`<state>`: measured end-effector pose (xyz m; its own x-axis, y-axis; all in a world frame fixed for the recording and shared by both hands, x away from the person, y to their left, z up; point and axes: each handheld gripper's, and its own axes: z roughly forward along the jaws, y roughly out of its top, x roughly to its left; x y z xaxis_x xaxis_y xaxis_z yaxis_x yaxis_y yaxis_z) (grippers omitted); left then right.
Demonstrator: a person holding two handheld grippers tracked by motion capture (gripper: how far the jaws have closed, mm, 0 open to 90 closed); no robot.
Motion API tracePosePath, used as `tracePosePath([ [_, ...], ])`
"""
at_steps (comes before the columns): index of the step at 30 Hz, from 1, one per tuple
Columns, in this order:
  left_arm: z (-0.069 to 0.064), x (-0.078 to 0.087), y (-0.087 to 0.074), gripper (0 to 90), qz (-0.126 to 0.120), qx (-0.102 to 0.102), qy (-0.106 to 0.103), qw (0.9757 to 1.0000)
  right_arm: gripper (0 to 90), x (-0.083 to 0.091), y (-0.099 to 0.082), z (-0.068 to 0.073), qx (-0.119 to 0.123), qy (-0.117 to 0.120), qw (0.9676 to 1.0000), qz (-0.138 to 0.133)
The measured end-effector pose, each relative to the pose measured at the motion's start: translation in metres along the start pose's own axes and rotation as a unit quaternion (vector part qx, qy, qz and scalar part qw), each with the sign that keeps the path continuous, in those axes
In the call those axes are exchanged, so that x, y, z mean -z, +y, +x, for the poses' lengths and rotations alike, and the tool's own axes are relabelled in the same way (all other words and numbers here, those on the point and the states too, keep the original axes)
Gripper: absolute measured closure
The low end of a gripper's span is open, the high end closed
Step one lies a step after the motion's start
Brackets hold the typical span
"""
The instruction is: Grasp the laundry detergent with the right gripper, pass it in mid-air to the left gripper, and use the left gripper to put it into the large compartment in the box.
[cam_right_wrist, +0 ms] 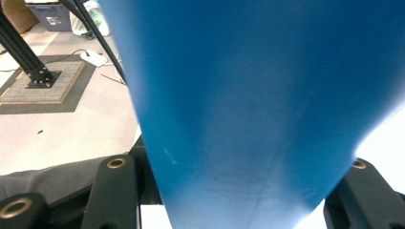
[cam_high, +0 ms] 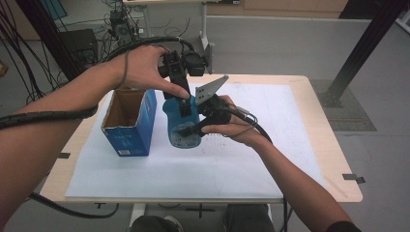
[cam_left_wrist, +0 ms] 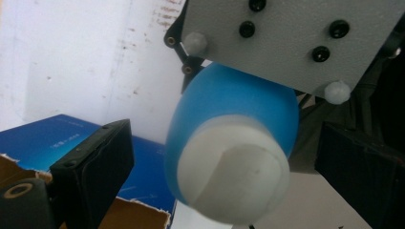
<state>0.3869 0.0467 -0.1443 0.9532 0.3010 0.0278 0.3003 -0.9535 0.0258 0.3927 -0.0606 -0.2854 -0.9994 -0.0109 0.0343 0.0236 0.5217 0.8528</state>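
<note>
A blue bottle (cam_high: pixel 183 126) with a white cap (cam_left_wrist: pixel 234 174) is held off the table, just right of an open blue cardboard box (cam_high: pixel 130 121). My right gripper (cam_high: pixel 192 129) is shut on the bottle's body (cam_right_wrist: pixel 248 95), one black jaw on each side. My left gripper (cam_high: pixel 185 102) comes down from above onto the cap end. In the left gripper view its jaws stand wide open on either side of the cap (cam_left_wrist: pixel 229 162), touching nothing. The right gripper's grey plate (cam_left_wrist: pixel 286 38) lies just beyond the bottle (cam_left_wrist: pixel 234 105).
A large white sheet (cam_high: pixel 270 145) covers most of the wooden table (cam_high: pixel 321 125). The box (cam_left_wrist: pixel 57 136) has torn flaps and stands at the table's left. Cables and black frame posts (cam_high: pixel 367 43) are on the floor behind the table.
</note>
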Motion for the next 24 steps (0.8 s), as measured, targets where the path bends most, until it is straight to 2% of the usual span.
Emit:
tracePosePath([
  [6,0.0010,-0.0039,0.0022,6.5,-0.002,-0.005,-0.010,0.9999,43.9,0.0032,0.0007,-0.0007,0.003,0.003,1.0000,-0.006],
  [9,-0.0004,-0.0052,0.0030,6.5,-0.007,-0.007,-0.011,0.9999,43.9,0.0046,0.0010,-0.0007,0.006,0.002,0.9999,-0.009],
  [12,-0.0012,-0.0072,0.0036,6.5,-0.002,-0.011,-0.008,0.9999,43.9,0.0061,0.0010,0.0006,0.000,0.004,1.0000,-0.007],
  [17,-0.0022,-0.0102,0.0033,6.5,-0.007,-0.008,-0.011,0.9999,43.9,0.0056,0.0015,0.0021,0.003,0.006,0.9999,-0.008],
  [24,-0.0027,-0.0079,0.0024,6.6,-0.007,-0.011,-0.008,0.9999,43.9,0.0058,0.0023,0.0025,0.006,0.002,1.0000,-0.006],
])
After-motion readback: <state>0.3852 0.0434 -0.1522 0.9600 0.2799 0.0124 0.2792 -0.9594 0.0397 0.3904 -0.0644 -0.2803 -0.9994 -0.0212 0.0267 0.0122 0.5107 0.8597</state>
